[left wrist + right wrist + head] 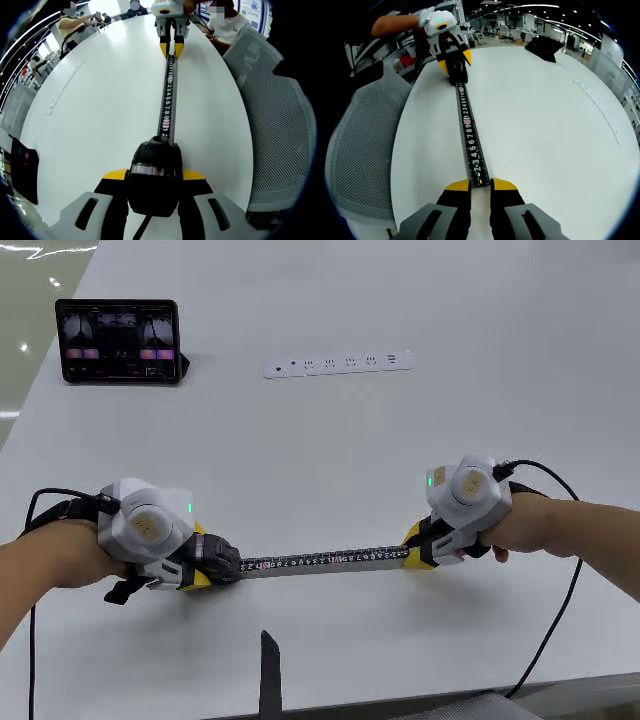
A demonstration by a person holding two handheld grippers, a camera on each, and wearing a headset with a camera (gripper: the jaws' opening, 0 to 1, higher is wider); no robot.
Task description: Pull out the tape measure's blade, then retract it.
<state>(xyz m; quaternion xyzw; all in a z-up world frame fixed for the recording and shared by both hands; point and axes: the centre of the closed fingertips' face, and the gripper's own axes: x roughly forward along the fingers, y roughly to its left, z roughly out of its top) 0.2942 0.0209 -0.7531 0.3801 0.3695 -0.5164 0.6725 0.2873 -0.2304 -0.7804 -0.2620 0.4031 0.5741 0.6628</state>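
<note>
The black tape measure case (216, 560) sits between the yellow-tipped jaws of my left gripper (200, 562), which is shut on it; the left gripper view shows the case (155, 175) close up. Its blade (322, 561) stretches rightward just above the white table to my right gripper (413, 553), which is shut on the blade's end. In the right gripper view the blade (470, 140) runs from my right gripper (481, 186) to the left gripper (454, 60) far off. From the left gripper view the blade (168, 100) reaches the right gripper (171, 49).
A tablet (118, 340) stands at the table's far left. A white power strip (338, 364) lies at the back centre. Cables trail from both grippers. A grey mesh chair back (275, 140) stands at the near edge of the white table (330, 460).
</note>
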